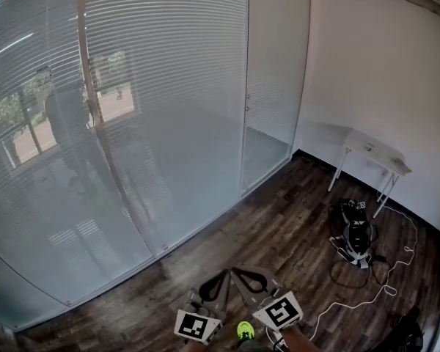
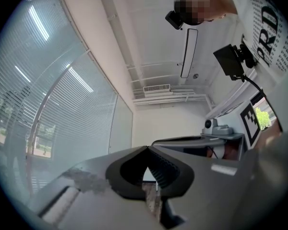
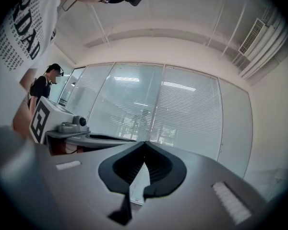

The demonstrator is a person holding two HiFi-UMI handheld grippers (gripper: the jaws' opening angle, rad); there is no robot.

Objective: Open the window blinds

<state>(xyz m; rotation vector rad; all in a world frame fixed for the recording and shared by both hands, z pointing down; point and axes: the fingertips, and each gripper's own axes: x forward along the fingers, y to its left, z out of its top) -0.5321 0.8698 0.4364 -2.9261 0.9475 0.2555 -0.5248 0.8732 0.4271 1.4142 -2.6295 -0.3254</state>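
White slatted blinds hang with their slats closed behind a long glass wall across the room from me; they also show in the left gripper view and the right gripper view. Both grippers sit side by side at the bottom of the head view, well short of the glass. My left gripper is shut with nothing between its pads. My right gripper is shut and empty too. Each gripper shows in the other's view: the right gripper's body, the left gripper's body.
A frosted panel adjoins the blinds on the right. A small white table stands against the white wall. A dark device with tangled cables lies on the dark wood floor. A person stands at far left.
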